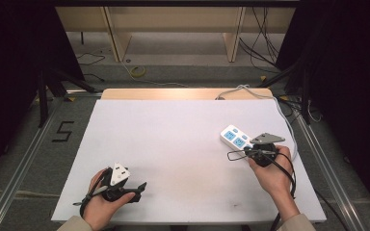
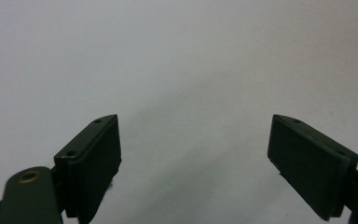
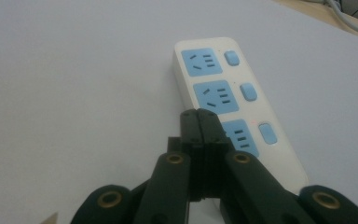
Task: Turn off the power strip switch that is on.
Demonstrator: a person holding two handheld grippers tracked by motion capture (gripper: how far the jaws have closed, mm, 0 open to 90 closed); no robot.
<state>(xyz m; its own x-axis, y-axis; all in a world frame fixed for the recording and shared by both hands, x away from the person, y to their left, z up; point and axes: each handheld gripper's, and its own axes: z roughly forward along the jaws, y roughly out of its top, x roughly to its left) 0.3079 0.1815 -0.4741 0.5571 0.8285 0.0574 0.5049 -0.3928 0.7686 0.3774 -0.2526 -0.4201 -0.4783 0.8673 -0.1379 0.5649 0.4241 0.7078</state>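
A white board point(image 1: 183, 144) spreads beneath and ahead of both grippers; beyond them, a yellow cable coil point(image 1: 138, 72) lies on the floor.

Wide table point(image 1: 173, 139) covered by a white sheet, with a strip of bare light wood point(image 1: 183, 94) along the far edge. On the right part, near the right edge, a white power strip point(image 1: 236, 137) lying flat (blue sockets point(image 3: 216, 95), a blue switch point(image 3: 248, 92) beside each one). From it, a pale cable point(image 1: 250, 91) running to the far edge. Elsewhere only plain white surface.
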